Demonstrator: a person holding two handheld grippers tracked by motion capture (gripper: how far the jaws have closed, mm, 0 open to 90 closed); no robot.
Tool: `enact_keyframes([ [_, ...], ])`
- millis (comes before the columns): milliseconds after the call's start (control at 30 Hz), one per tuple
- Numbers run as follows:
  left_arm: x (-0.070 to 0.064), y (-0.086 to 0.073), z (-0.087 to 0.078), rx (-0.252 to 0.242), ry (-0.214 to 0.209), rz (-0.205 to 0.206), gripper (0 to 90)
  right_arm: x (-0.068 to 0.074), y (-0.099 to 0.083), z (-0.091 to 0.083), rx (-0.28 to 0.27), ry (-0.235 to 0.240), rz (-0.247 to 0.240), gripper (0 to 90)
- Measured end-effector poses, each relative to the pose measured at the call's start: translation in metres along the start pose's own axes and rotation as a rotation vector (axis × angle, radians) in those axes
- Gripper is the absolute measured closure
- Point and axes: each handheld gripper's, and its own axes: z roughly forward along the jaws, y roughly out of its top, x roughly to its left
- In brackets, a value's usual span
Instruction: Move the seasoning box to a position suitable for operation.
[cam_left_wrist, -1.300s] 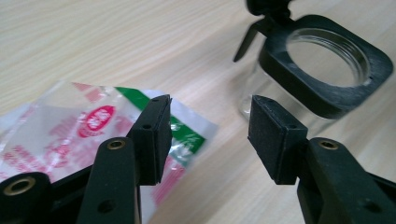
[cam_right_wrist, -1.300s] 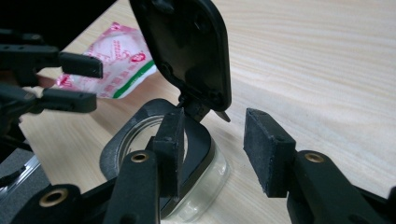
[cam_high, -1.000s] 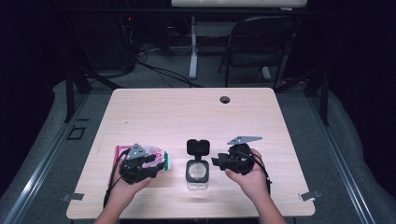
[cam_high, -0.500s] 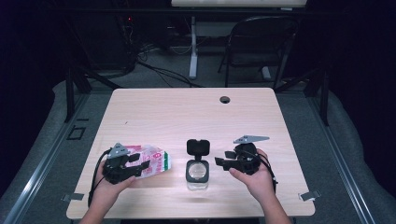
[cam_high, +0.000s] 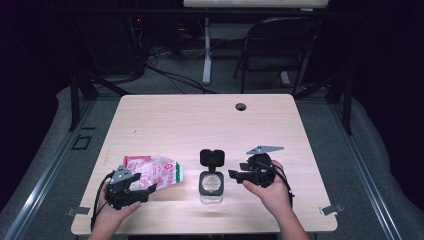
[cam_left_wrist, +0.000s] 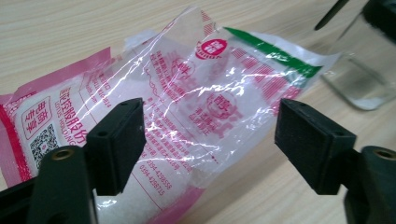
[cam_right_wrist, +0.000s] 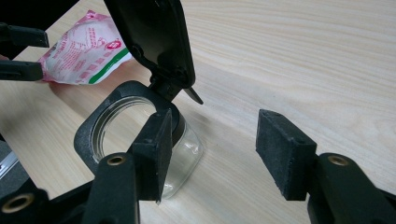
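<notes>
Your jar (cam_high: 211, 182) stands open, lid up, but unfilled. The bag (cam_high: 157, 170), left of it, lies ungrasped; both tongs, left (cam_high: 148, 190) and right (cam_high: 233, 174), gape apart.

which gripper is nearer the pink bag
Left. The left gripper sits at the near edge of the pink bag, jaws open around it. The right gripper is beyond the glass jar, on its far side from the bag.

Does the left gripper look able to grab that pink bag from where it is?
Probably yes. The left gripper is open, its jaws set either side of the bag, which lies flat on the table. Nothing stands between them; the jar sits off to the side.
</notes>
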Motion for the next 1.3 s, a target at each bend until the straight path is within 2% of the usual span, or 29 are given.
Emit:
enact_keyframes([
  [167, -0.008, -0.002, 0.011, 0.046, 0.007, 0.043, 19.8, -0.002, 0.000, -0.001, -0.014, -0.014, 0.003, 43.3],
  [233, -0.013, -0.002, 0.015, 0.049, 0.011, 0.050, 16.4, -0.003, -0.001, -0.001, -0.018, -0.015, 0.014, 43.3],
  [333, -0.019, -0.002, 0.022, 0.064, 0.011, 0.065, 16.1, -0.003, -0.001, -0.001, -0.017, -0.014, 0.015, 41.9],
  [533, -0.031, -0.003, 0.033, 0.084, 0.073, 0.155, 16.1, -0.002, 0.000, 0.000, -0.017, -0.017, 0.010, 41.8],
  [767, -0.039, -0.003, 0.045, 0.078, 0.168, 0.221, 16.3, -0.002, -0.001, 0.000, -0.020, -0.020, 0.014, 41.8],
  [1000, -0.038, -0.005, 0.054, 0.091, 0.185, 0.221, 21.0, -0.003, -0.001, 0.000, -0.019, -0.023, 0.016, 41.8],
  [1300, -0.027, -0.009, 0.055, 0.094, 0.211, 0.181, 34.5, -0.004, -0.001, -0.001, -0.028, -0.022, 0.020, 41.8],
])
